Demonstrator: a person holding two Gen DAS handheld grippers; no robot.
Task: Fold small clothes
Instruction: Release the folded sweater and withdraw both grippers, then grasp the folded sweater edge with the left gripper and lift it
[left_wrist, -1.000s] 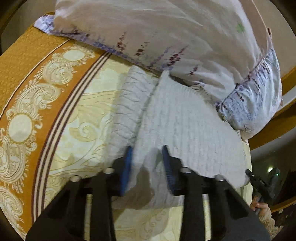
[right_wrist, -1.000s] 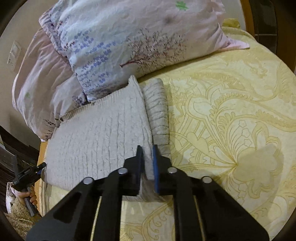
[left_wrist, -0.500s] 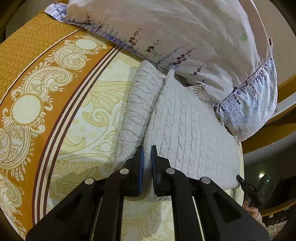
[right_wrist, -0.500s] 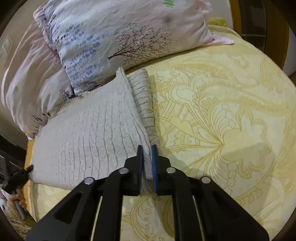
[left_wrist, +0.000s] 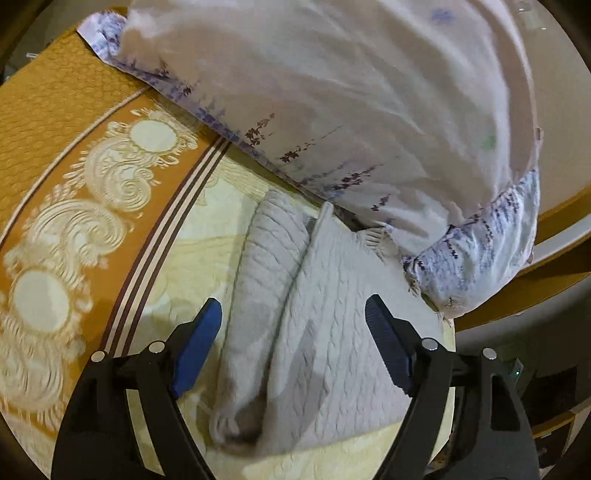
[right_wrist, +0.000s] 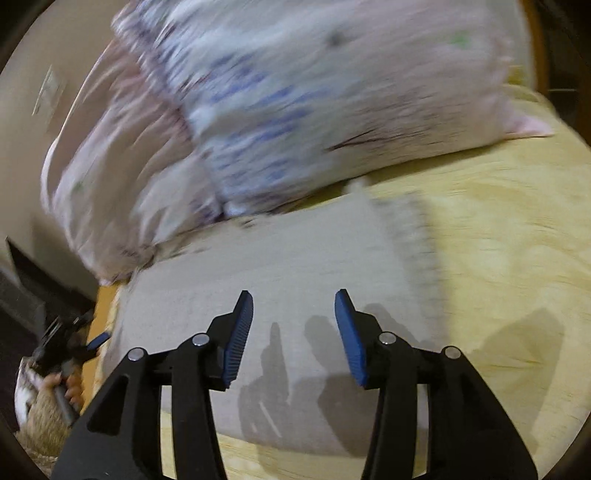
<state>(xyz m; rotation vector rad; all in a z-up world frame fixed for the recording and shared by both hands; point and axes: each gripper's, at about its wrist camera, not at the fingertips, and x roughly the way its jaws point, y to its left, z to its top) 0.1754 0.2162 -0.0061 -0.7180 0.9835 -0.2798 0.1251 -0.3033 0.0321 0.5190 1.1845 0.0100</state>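
- My left gripper (left_wrist: 293, 332): fingers spread wide above the folded knit sweater (left_wrist: 332, 350), holding nothing.
- My right gripper (right_wrist: 294, 332): fingers spread, empty, over the sweater.

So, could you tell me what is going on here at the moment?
A person is folding a grey knitted sweater on a bed with a yellow patterned bedspread, beside floral pillows. Both tools are open above it: the left tool and the right tool grip nothing, and the sweater lies partly folded.

The sweater (left_wrist: 325, 332) is pale cable-knit cloth, matt and ribbed. The bedspread (left_wrist: 92, 192) is quilted, faintly glossy fabric. The pillow (left_wrist: 351, 110), upper frame, is smooth printed cotton
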